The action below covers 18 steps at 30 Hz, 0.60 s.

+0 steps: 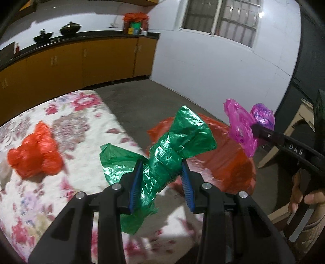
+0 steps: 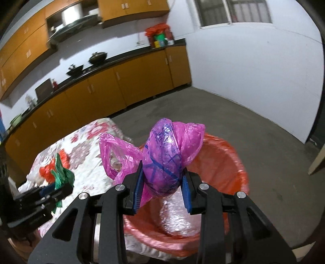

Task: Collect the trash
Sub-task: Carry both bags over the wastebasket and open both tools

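Floral tablecloth [image 1: 85, 162] underfoot of both views, with grey concrete floor beyond.

Nearest, left gripper [image 1: 161, 178] clenched on a crumpled green bag [image 1: 168, 150], pinched between the blue pads and fanning out past the tips toward 12 o'clock. Same for right gripper [image 2: 162, 182], clamped on a pink-purple bag [image 2: 162, 156] with dark blue pen strokes, unreadable; loose handle loop spilling toward 10 o'clock. Directly behind and below that bag, orange-lined bin [image 2: 227, 162], mouth agape.

Only from the left wrist: letters "DAS" on the right gripper's arm at 3 o'clock, a hand [image 1: 300, 197] beneath it, and a red bag [image 1: 36, 150] lying whole on the cloth at 9 o'clock. Only from the right wrist: bin's interior and upper wall cabinets [image 2: 130, 8].

Farthest, yellow base cabinets [image 1: 81, 58], black counter, two woks [image 1: 71, 28] at 11 o'clock, barred window [image 1: 223, 18] at 1 o'clock.
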Tool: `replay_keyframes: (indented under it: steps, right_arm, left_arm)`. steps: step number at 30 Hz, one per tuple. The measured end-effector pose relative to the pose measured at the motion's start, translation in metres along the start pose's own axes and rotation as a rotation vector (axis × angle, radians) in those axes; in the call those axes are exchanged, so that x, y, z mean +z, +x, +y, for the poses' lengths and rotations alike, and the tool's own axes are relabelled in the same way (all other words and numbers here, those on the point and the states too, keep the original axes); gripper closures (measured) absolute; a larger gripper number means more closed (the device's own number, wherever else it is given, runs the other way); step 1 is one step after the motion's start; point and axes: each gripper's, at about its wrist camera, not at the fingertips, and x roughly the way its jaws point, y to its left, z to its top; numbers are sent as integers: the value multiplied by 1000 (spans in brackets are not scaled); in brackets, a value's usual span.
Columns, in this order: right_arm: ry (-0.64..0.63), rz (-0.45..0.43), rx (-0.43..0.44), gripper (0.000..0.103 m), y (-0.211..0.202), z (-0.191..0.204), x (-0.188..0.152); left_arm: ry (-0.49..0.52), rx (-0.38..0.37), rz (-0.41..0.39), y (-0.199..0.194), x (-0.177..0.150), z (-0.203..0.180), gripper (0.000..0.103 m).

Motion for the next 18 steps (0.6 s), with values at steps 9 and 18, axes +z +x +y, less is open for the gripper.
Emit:
replay_keyframes:
  steps: [9, 18]
  right_arm:
    - [25, -32, -17, 70, -7, -25, 8]
    - [71, -39, -10, 70, -4, -44, 11]
  left_arm:
    - [55, -61, 16, 29, 16, -42, 66]
    - [68, -93, 49, 54, 21, -60, 66]
